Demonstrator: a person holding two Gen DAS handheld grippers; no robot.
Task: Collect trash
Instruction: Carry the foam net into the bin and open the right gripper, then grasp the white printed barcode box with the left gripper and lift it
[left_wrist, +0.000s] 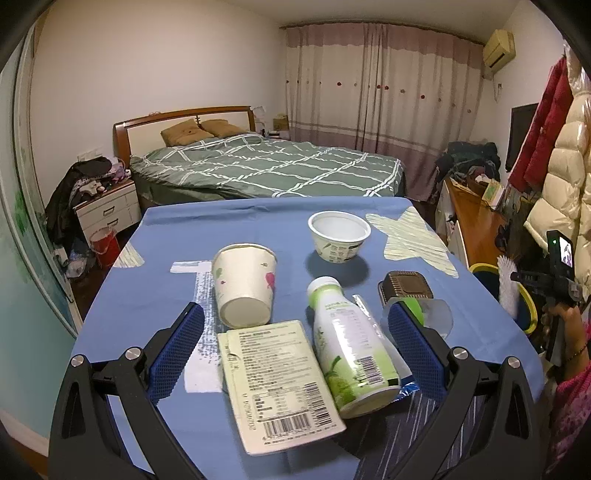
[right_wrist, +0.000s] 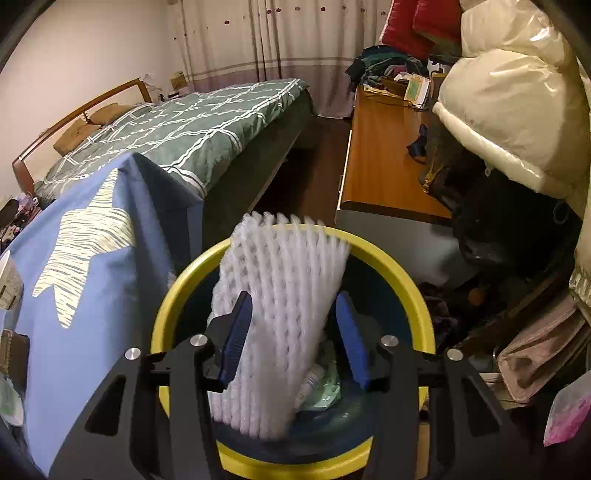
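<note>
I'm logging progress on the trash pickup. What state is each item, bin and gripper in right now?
Foam net: between the right gripper's open jaws, over the bin, blurred.
Bin: open, some trash inside.
Paper cup: on its side.
Bottle: lying down, capped.
Carton: flattened.
Bowl: upright, looks empty.
Left gripper: open, holding nothing.
Right gripper: open.

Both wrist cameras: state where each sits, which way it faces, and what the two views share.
Left wrist: on the left gripper, looking down across the blue table toward the bed; its open fingers show, plus the person's other hand.
Right wrist: on the right gripper, facing down into the yellow-rimmed bin; fingers flank white foam netting.
Shared: bed, table, bin, netting.
</note>
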